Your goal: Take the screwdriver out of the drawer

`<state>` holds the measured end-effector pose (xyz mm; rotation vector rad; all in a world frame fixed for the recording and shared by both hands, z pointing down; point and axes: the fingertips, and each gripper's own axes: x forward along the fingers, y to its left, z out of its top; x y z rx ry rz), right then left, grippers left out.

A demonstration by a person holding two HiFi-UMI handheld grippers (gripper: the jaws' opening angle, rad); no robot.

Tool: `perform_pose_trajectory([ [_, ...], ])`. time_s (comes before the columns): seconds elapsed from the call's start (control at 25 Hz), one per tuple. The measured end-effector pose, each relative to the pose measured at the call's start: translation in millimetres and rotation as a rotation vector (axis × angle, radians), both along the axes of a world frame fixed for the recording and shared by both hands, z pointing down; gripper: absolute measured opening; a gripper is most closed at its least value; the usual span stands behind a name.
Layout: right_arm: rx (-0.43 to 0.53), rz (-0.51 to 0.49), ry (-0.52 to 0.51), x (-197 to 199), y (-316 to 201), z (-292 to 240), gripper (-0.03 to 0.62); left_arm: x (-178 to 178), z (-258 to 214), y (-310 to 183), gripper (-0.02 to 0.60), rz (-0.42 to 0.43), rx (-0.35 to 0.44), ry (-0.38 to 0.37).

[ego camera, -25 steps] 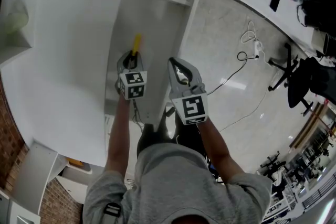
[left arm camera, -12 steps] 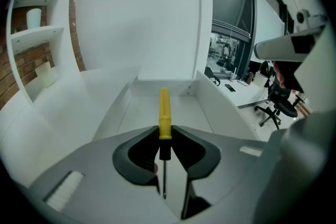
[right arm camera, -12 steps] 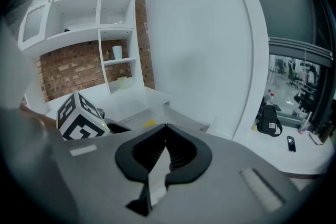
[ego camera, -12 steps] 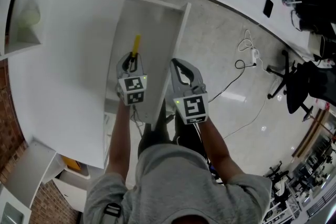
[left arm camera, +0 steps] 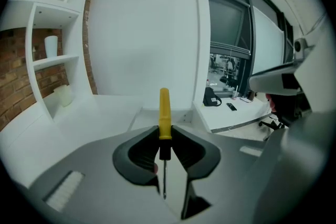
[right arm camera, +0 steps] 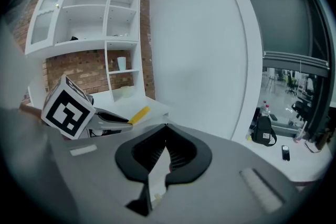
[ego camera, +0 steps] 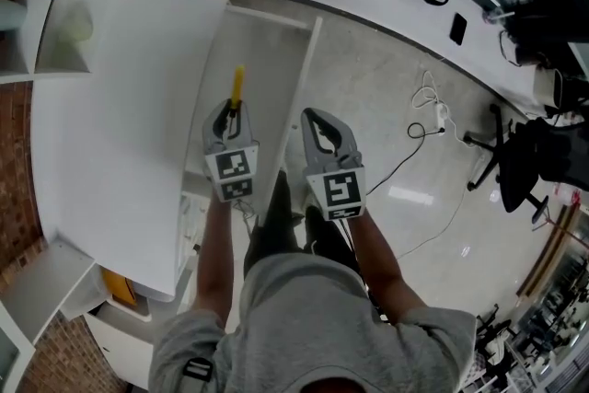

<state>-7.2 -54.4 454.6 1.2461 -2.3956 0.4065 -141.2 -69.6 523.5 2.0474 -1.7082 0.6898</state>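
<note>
Screwdriver (left arm camera: pixel 164 107), yellow handle, thin steel shaft: was clamped at the handle's near end by the left tool (left arm camera: pixel 165 136) and held above the open drawer (ego camera: pixel 309 60). It was judged light, rigid and smooth, with the handle the best hold. The right tool (right arm camera: pixel 166 128) was closed on nothing.

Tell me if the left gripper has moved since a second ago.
Yes: left gripper, shut on the screwdriver, has risen from the drawer, which shrinks in head view while it doesn't.
</note>
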Motion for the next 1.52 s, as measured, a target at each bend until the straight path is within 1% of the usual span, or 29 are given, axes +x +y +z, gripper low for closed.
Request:
perform_pose_trajectory([
  [0.32, 0.073, -0.012, -0.022, 19.1, 20.2, -44.7, 0.003, 20.9, -72.3, 30.7, 0.086, -0.033, 0.126, 0.022],
  [0.56, 0.123, -0.027, -0.033, 35.0, 41.7, -72.3, 0.003, 39.4, -115.9, 62.2, 0.086, -0.046, 0.19, 0.012],
  [0.68, 0.15, -0.03, -0.044, 41.9, 54.1, -86.6, 0.003, 47.6, -136.8, 77.7, 0.086, -0.053, 0.235, 0.015],
  [0.88, 0.178, -0.031, -0.065, 54.0, 77.8, -105.1, 0.003, 61.1, -162.7, 110.1, 0.086, -0.061, 0.271, 0.028],
  [1.04, 0.19, -0.035, -0.082, 63.6, 95.5, -122.7, 0.003, 72.2, -186.0, 133.1, 0.086, -0.063, 0.316, 0.022],
  [1.52, 0.271, -0.056, -0.107, 88.6, 154.7, -163.8, 0.003, 97.7, -243.8, 200.9, 0.086, -0.066, 0.438, 0.004],
])
